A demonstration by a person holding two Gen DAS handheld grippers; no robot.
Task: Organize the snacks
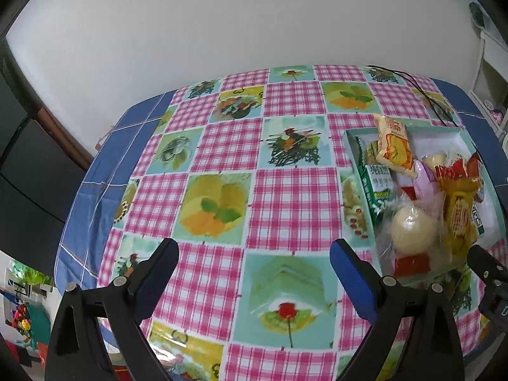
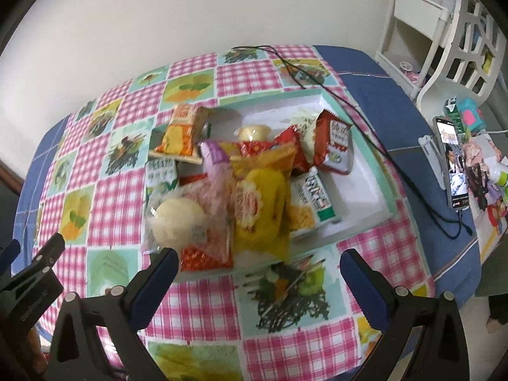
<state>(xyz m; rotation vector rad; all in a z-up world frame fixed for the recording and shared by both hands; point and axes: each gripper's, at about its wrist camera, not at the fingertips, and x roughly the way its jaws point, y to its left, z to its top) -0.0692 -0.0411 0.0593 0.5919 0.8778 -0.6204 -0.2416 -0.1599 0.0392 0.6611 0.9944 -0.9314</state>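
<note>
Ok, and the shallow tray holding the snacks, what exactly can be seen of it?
The tray is shallow and rectangular, white inside with a pale mint-green rim, cardboard-like by its look. It lies flat on the checked tablecloth, to the table's right. Snack packets are heaped in its left half; the right half shows bare white floor. Neither gripper touches it.

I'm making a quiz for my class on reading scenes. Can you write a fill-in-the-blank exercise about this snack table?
1. The wrapped snacks are piled in a shallow white ____ with a mint-green rim.
2. Both the left gripper and the right gripper have jaws that stand ____.
3. A thin ____ cable runs across the pink checked tablecloth.
4. The round pale-yellow bun in clear wrap lies at the pile's ____ edge.

Missing words: tray; open; black; left
</note>
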